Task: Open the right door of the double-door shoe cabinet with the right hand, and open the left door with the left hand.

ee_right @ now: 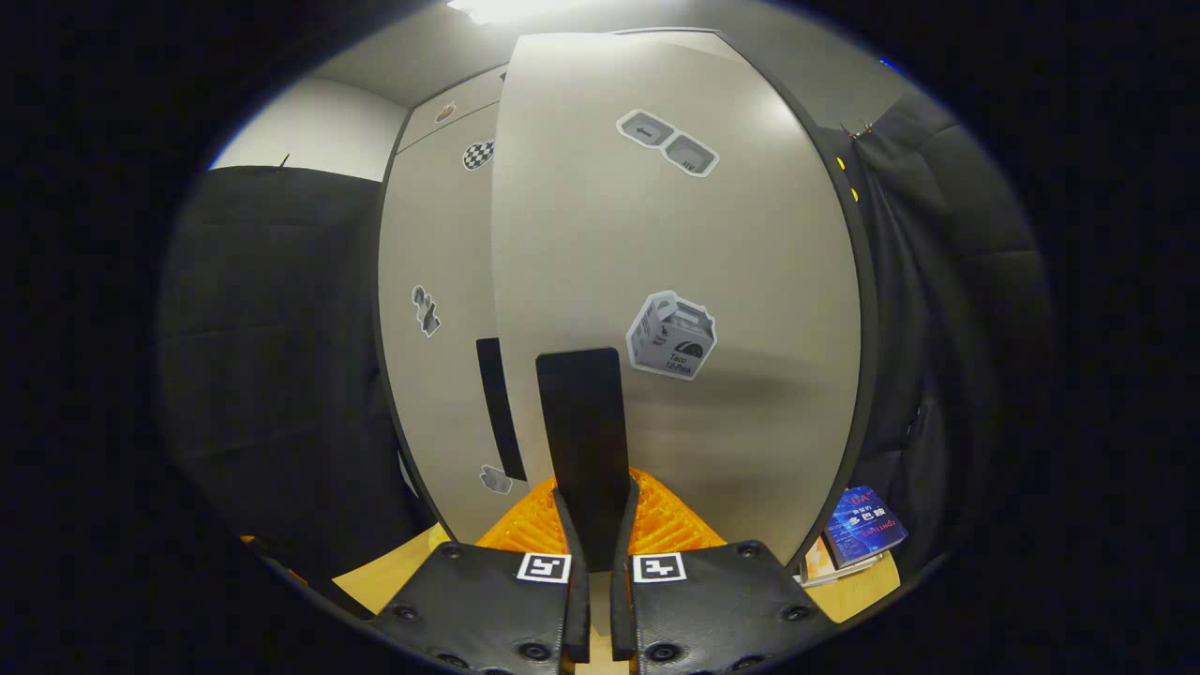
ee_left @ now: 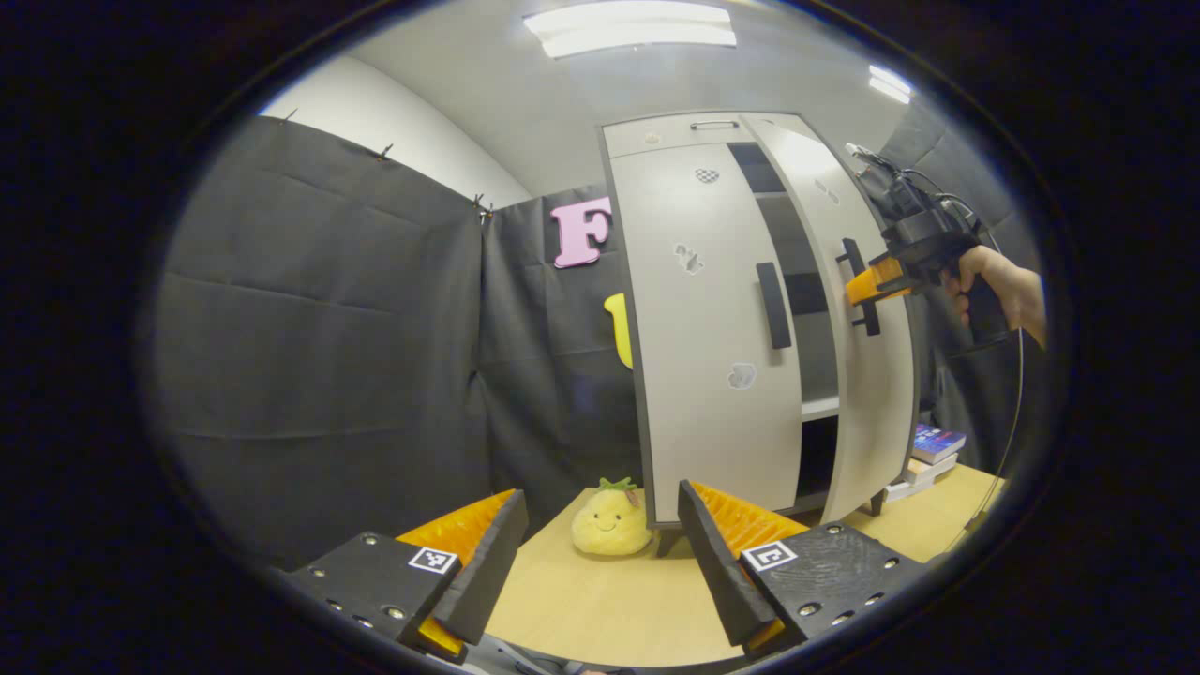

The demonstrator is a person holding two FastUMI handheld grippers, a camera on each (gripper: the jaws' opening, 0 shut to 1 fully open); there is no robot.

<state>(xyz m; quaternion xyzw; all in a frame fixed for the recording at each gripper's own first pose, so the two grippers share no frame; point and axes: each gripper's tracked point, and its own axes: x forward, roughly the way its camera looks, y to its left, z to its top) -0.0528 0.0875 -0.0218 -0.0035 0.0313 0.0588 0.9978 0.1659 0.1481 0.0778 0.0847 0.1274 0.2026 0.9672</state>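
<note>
A pale grey shoe cabinet point(ee_left: 698, 141) with dark edging stands on the wooden table. Its left door point(ee_left: 703, 328) is closed and carries a black vertical handle point(ee_left: 773, 305). The right door point(ee_left: 867, 394) is swung partly outward, showing shelves behind it. My right gripper point(ee_left: 867, 284) is shut on the right door's black handle point(ee_right: 586, 441), held by a hand point(ee_left: 998, 286). In the right gripper view the right door point(ee_right: 675, 281) looms close, with the left door's handle point(ee_right: 500, 408) beside it. My left gripper point(ee_left: 600, 548) hangs open over the table, well short of the cabinet.
A yellow pineapple plush point(ee_left: 611, 518) sits on the wooden table point(ee_left: 609, 609) in front of the cabinet's left foot. Books point(ee_left: 928, 455) are stacked to the cabinet's right, and the books point(ee_right: 862, 534) appear again low in the right gripper view. Black cloth walls enclose the booth.
</note>
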